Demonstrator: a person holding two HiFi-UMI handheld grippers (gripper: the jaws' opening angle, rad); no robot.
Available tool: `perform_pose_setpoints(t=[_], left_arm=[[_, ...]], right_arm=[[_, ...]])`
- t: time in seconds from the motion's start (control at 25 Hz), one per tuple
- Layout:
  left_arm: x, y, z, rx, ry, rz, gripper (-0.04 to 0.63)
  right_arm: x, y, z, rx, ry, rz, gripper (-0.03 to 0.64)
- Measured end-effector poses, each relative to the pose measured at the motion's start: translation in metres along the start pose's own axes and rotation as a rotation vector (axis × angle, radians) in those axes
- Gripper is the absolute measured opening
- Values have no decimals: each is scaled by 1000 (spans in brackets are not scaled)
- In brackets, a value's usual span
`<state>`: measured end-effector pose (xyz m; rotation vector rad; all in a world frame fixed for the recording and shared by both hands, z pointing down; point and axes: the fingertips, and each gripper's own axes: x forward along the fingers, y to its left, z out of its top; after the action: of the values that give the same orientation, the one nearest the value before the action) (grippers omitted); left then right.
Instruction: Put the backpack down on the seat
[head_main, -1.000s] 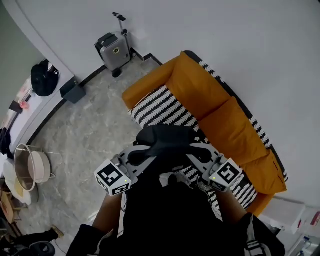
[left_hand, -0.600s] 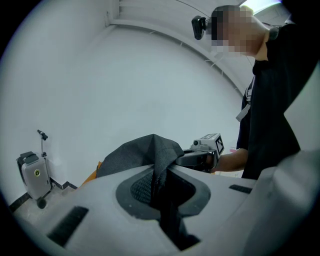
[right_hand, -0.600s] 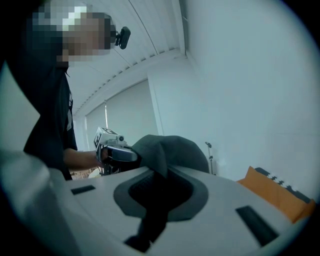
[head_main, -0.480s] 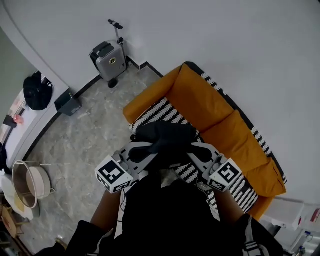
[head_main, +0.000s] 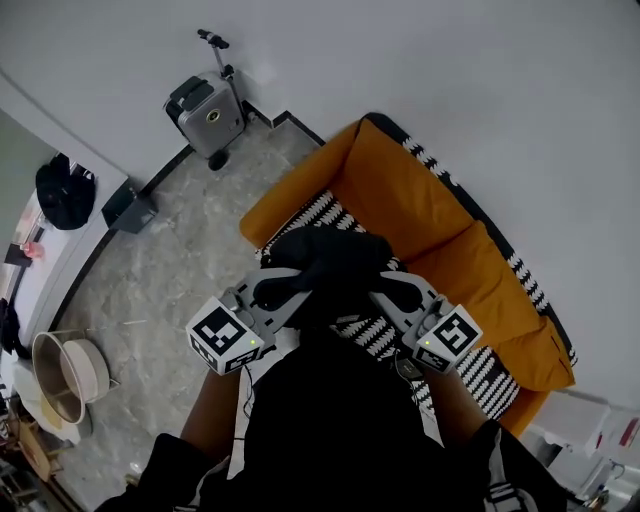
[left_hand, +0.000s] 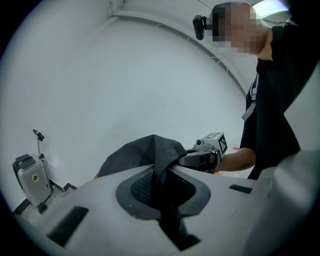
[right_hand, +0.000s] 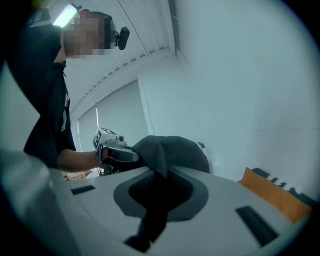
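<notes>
The backpack (head_main: 330, 262) hung in the air between the two grippers, bunched into a dark hump just ahead of both sets of fingers. The left gripper (head_main: 278, 293) was clenched on a fold of its black fabric. The right gripper (head_main: 388, 291) was clenched on another fold at the opposite side. In each gripper view the cloth ran pinched down the slot between the fingers. Below and beyond the fingers lay the striped seat (head_main: 320, 212) of the orange sofa (head_main: 420, 195), and the backpack did not appear to touch it yet.

It looked soft and limp: the cloth draped and creased over the fingers, so it would likely sag and fold instead of keeping a shape. The woven surface should grip well and seemed in no way fragile; its weight could not be told. A pinch at each side of the top kept it spread and level. A strap or handle would be firmer, but none could be made out. Once let go it would probably slump.
</notes>
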<state>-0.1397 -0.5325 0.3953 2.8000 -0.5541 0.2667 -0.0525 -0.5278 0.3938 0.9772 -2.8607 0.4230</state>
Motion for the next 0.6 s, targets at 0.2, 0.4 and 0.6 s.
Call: perform_pose_setpoints(t=[0.2,0.4,0.6], left_arm=[[22,22,-5,-42,36,-2,29],[55,44,-7,-33,62,3,29],[74,65,-17,-58,102,11,31]], right_arm=[[12,-29,4,46,-23,20,35],[14,-65,-7,64,-16,29,35],[23,-95,-15,62,17,10,35]])
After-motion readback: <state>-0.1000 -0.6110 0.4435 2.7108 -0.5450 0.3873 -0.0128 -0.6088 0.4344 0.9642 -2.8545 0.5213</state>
